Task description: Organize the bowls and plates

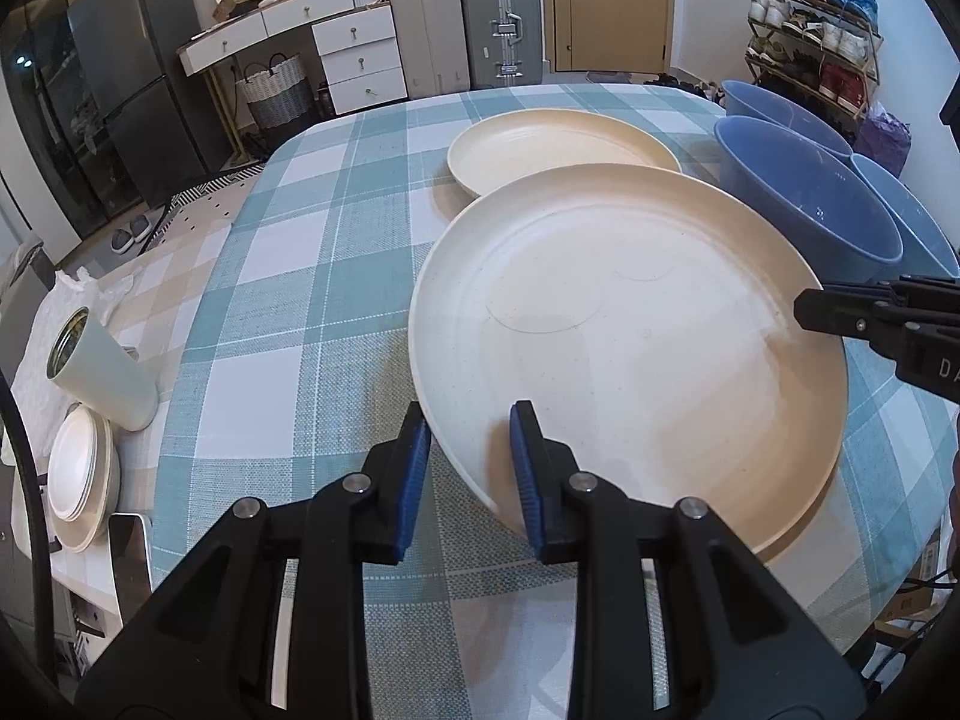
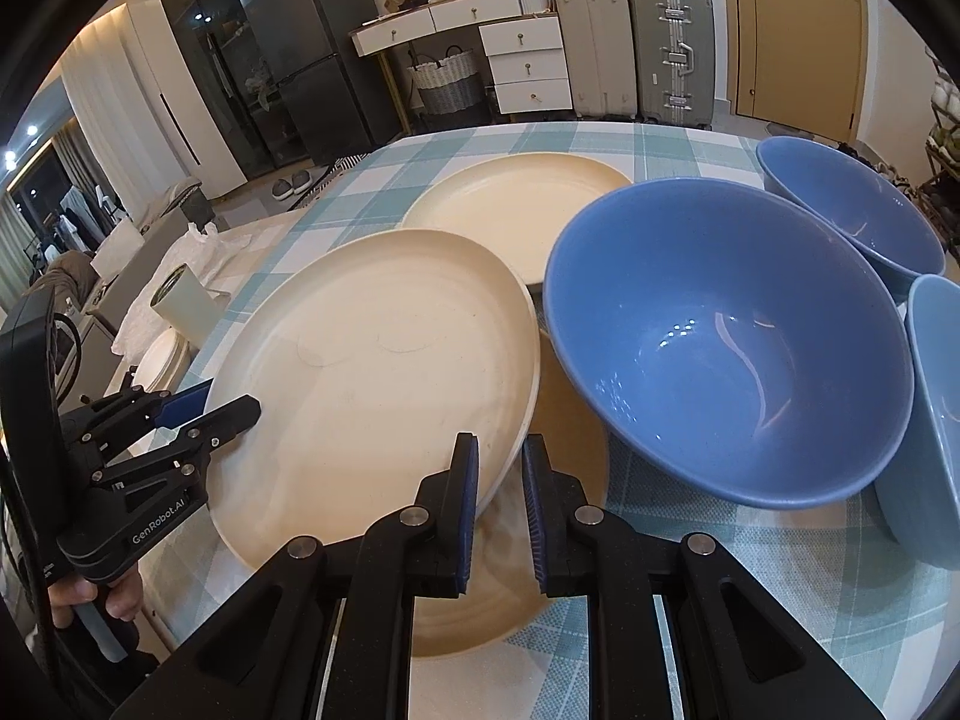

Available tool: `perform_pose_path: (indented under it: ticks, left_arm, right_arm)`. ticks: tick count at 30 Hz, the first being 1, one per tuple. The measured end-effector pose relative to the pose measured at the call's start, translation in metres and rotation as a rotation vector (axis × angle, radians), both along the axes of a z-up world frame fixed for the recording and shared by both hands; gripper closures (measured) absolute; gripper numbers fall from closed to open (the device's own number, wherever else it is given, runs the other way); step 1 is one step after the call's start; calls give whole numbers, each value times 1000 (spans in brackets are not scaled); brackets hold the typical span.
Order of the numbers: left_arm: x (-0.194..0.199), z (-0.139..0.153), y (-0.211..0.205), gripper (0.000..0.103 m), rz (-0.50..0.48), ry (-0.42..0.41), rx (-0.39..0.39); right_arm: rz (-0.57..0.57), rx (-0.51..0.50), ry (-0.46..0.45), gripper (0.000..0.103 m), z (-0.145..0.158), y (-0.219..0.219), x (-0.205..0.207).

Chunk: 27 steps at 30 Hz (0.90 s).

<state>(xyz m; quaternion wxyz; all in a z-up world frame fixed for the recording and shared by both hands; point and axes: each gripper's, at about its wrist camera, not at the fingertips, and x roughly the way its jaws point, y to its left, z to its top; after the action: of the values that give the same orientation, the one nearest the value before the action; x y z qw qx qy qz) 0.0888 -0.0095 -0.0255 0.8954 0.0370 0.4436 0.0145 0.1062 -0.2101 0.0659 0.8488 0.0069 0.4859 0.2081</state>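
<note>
Left tongs: blue pads clamped on the near rim of the large cream plate, one pad under the rim, one on its inner face.

Right tongs: closed on the opposite rim of the same plate, seen in the right wrist view with the rim pinched between the two pads. In the left wrist view their black tip reaches the plate's far right edge.

Large cream plate: held between both tongs, tilted, lifted off the checked tabletop. Directly beneath it, just ahead of the right tongs, lies another cream plate flat on the cloth (only partly visible).

Beyond the held plate: a third cream plate, flat on the tabletop.

Right of the right tongs: a blue bowl, upright, close beside the held plate. Two more blue bowls, one farther back, one at the far right edge.

Left of the left tongs, at the tabletop's side: a stack of white plates and a pale cylindrical cup, tilted.

Far background: white drawers, two suitcases, a shoe rack.
</note>
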Motion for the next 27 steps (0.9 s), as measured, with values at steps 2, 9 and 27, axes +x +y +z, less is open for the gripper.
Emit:
perform_pose_path:
  ticks: [2, 9, 27]
  left_arm:
    - [1, -2, -2, 79, -6, 4, 3]
    - [0, -9, -7, 78, -18, 18, 15]
    - [-5, -15, -26, 78, -57, 32, 76]
  right_arm:
    - [-5, 1, 4, 88, -1, -1, 0]
    - [-12, -4, 14, 88, -6, -5, -5]
    - [-24, -27, 24, 88, -13, -8, -11]
